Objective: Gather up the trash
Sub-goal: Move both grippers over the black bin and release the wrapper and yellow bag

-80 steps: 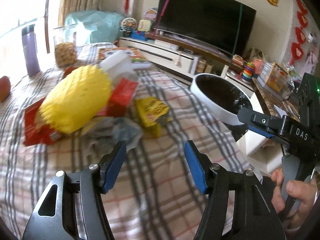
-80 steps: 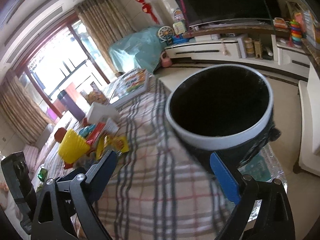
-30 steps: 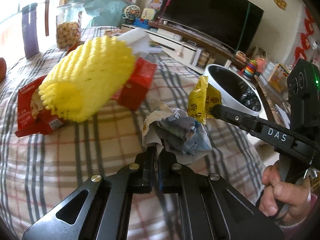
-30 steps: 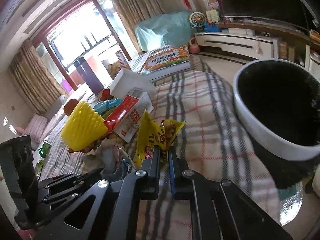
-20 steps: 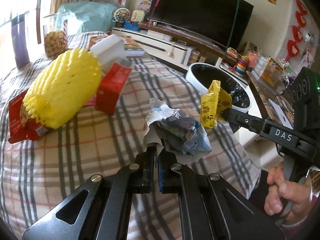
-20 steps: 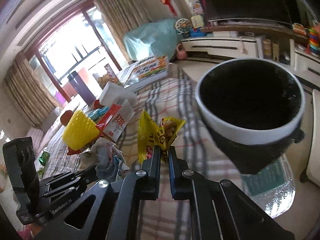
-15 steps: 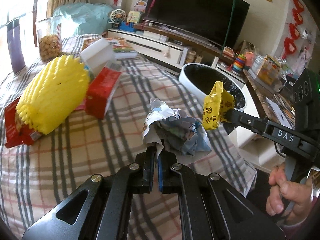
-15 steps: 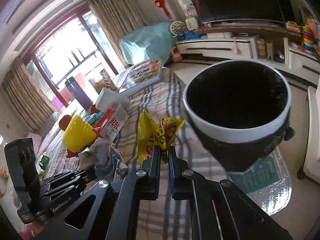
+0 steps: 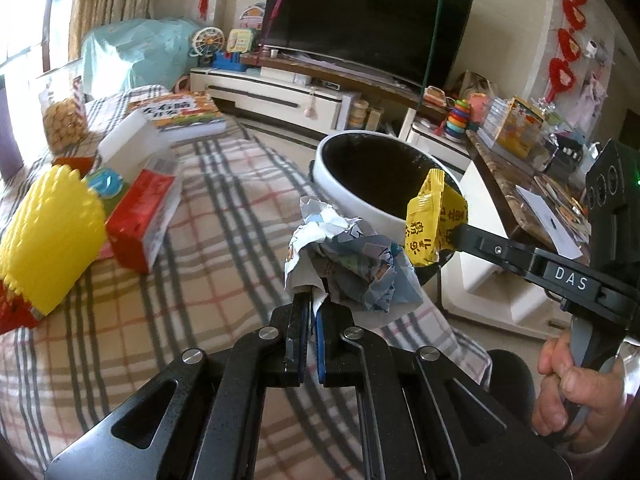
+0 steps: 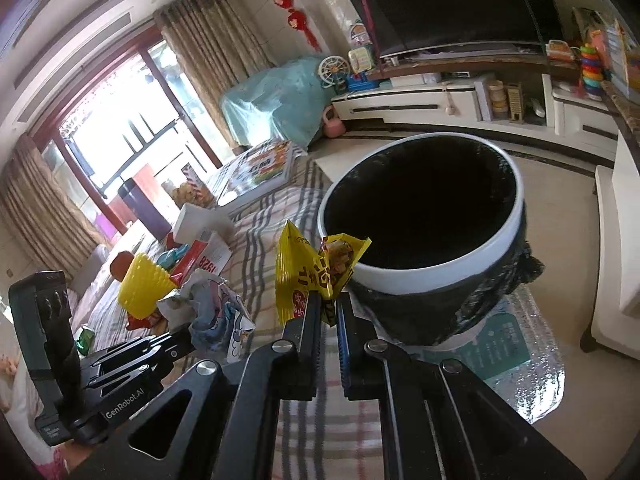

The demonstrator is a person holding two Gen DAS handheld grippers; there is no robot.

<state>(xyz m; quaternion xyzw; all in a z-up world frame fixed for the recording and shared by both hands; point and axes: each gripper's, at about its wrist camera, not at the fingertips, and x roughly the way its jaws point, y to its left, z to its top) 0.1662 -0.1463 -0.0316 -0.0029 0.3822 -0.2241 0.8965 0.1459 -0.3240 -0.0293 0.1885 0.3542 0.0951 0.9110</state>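
Observation:
My left gripper (image 9: 309,305) is shut on a crumpled blue-and-white paper wad (image 9: 352,264), held above the plaid tablecloth (image 9: 180,280) near its right edge. My right gripper (image 10: 329,303) is shut on a yellow snack wrapper (image 10: 308,272), held just in front of the near rim of the white trash bin (image 10: 424,264) with its black liner. The wrapper (image 9: 434,224) and the bin (image 9: 332,184) also show in the left wrist view, and the wad (image 10: 212,308) in the right wrist view.
On the table lie a yellow foam net (image 9: 48,236), a red box (image 9: 144,220), a white box (image 9: 128,148), a book (image 9: 180,114) and a snack jar (image 9: 64,120). A TV stand (image 9: 288,96) and a side counter (image 9: 532,196) lie beyond the bin.
Both grippers closed on their trash and lifted it off the table. They have carried it right, towards the bin, which now looms closer.

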